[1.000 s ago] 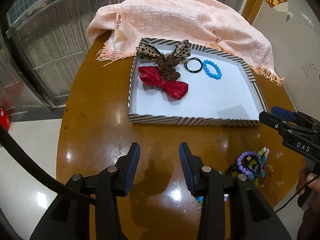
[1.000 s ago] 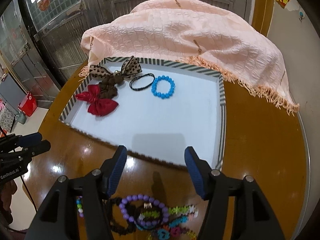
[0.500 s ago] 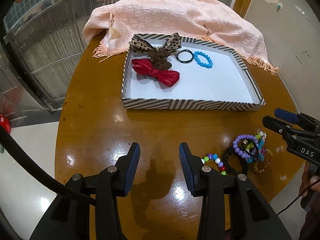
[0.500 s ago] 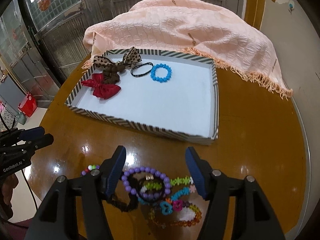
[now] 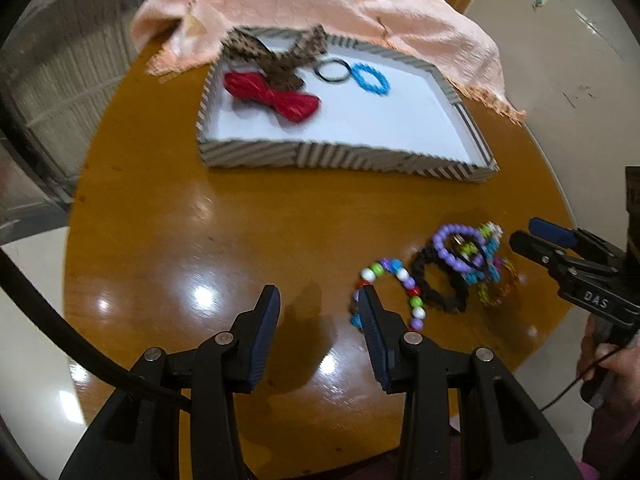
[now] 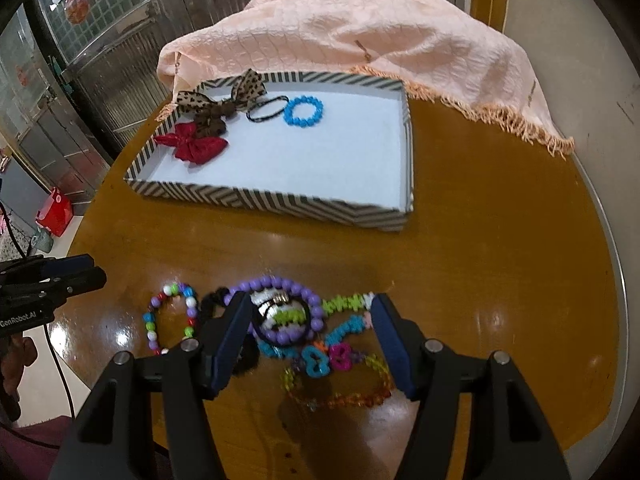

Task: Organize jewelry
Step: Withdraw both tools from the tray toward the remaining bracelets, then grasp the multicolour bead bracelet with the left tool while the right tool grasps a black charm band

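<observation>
A striped tray (image 5: 344, 158) (image 6: 272, 200) holds a red bow (image 5: 276, 96) (image 6: 196, 146), a leopard bow (image 6: 224, 104), a black hair tie (image 6: 256, 117) and a blue bead bracelet (image 6: 288, 114). Loose jewelry lies in a heap near the table's front: a purple bead bracelet (image 6: 276, 282) (image 5: 440, 246), a multicolour bead bracelet (image 6: 154, 320) (image 5: 400, 276) and an orange bead bracelet (image 6: 348, 400). My right gripper (image 6: 311, 304) (image 5: 524, 234) hangs open over the heap. My left gripper (image 5: 319, 294) (image 6: 94, 269) is open and holds nothing, left of the multicolour bracelet.
A pink fringed cloth (image 5: 320, 0) (image 6: 360, 32) is draped over the far side of the round wooden table (image 5: 180, 220) behind the tray. Metal doors stand beyond. A red bag (image 6: 56, 210) sits on the floor at the left.
Both views have drawn back from the tray toward the table's near edge. The jewelry heap now lies under the right gripper's fingers. Both grippers have stayed open.
</observation>
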Tool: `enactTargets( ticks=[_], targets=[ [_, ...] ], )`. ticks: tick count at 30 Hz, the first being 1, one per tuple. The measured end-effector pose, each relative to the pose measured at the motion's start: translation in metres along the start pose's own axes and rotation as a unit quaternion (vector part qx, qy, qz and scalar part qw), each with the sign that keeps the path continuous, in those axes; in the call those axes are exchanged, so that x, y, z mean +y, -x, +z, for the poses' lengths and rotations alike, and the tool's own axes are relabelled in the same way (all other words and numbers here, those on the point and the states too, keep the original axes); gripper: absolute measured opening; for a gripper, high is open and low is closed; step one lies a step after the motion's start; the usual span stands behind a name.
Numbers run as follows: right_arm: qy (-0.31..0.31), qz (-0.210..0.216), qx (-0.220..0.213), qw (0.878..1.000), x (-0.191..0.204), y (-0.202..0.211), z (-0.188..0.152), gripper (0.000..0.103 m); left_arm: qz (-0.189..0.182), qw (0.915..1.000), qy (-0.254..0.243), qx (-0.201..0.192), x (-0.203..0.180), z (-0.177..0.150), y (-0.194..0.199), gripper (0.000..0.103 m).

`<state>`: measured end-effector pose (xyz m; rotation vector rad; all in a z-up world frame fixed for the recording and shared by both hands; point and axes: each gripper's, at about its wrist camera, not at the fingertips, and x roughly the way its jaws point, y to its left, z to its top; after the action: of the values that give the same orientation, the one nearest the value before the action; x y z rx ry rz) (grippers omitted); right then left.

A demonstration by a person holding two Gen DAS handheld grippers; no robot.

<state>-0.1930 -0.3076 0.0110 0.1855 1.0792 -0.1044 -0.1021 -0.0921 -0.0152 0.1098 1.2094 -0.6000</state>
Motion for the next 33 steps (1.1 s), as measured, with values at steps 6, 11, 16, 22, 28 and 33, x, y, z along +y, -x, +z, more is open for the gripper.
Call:
enactTargets(
  ticks=[6,11,16,22,28,33],
  targets=[
    [-0.003,0.008,0.002,1.0,-0.011,0.003,-0.013,0.065,-0.006,0.9995,-0.023,0.019,-0.013,-0.005,-0.012,0.021],
    [-0.003,0.014,0.003,1.0,-0.02,0.006,-0.02,0.065,-0.002,0.999,-0.027,0.034,-0.017,-0.005,-0.023,0.021],
    [0.018,0.041,0.001,0.999,-0.014,0.008,-0.023,0.065,-0.003,0.9988,-0.025,0.042,-0.019,-0.002,-0.031,0.021],
    [0.069,0.08,0.001,0.994,0.011,0.004,-0.025,0.053,-0.002,0.9985,-0.028,0.046,-0.022,0.001,-0.035,0.021],
    [0.144,0.076,0.017,0.987,0.038,-0.017,-0.023,0.033,0.002,0.9983,-0.026,0.052,-0.021,0.001,-0.039,0.021],
    [0.168,0.068,0.027,0.983,0.04,-0.027,-0.019,0.032,0.002,0.9983,-0.02,0.055,-0.018,0.002,-0.041,0.021]
  ],
)
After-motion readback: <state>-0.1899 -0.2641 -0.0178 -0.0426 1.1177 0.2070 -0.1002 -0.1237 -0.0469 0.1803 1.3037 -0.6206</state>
